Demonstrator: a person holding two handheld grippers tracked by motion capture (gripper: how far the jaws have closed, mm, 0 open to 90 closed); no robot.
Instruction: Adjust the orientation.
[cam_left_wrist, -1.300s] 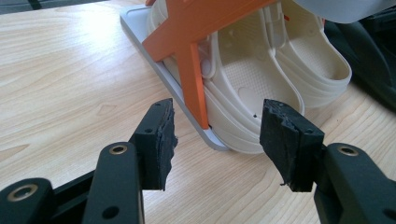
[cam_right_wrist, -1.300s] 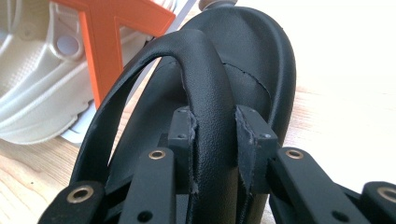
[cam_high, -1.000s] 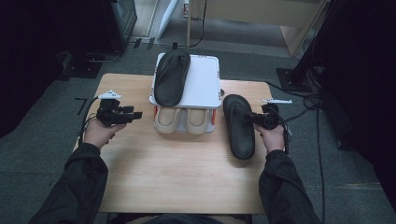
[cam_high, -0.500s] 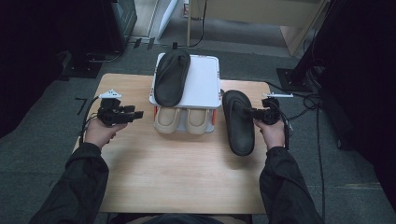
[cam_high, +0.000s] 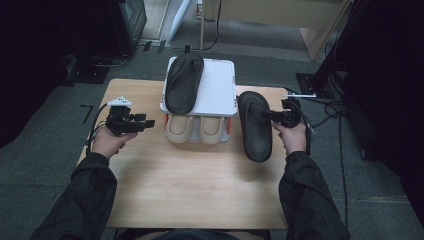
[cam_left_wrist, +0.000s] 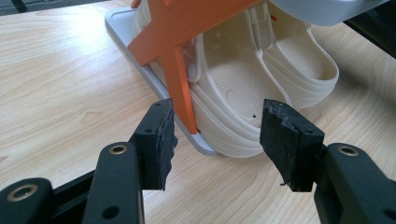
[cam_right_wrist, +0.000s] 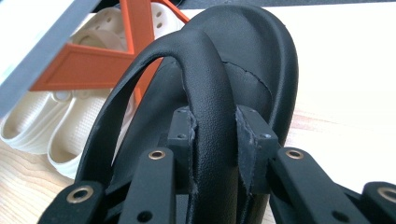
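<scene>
A black slipper (cam_high: 254, 131) hangs just above the table's right side, right of the rack. My right gripper (cam_high: 270, 116) is shut on its strap (cam_right_wrist: 212, 79), with the pads pressed against both sides of the band, and the sole (cam_right_wrist: 266, 60) runs away behind it. A second black slipper (cam_high: 183, 82) lies on the white top shelf (cam_high: 218, 90) of a small rack. A cream pair of slippers (cam_high: 197, 129) sits on the lower level. My left gripper (cam_high: 148, 123) stands open to the left of the rack, its jaws (cam_left_wrist: 217, 133) facing the cream pair (cam_left_wrist: 243, 88) with nothing between them.
Orange brackets (cam_left_wrist: 175, 51) hold the shelf up over a grey base plate (cam_left_wrist: 122, 28). Bare wooden tabletop (cam_high: 200, 185) spreads in front of the rack. Dark floor, cables and furniture surround the table.
My right gripper has lifted the black slipper a little and carried it slightly farther from the person. The left gripper has stayed where it was.
</scene>
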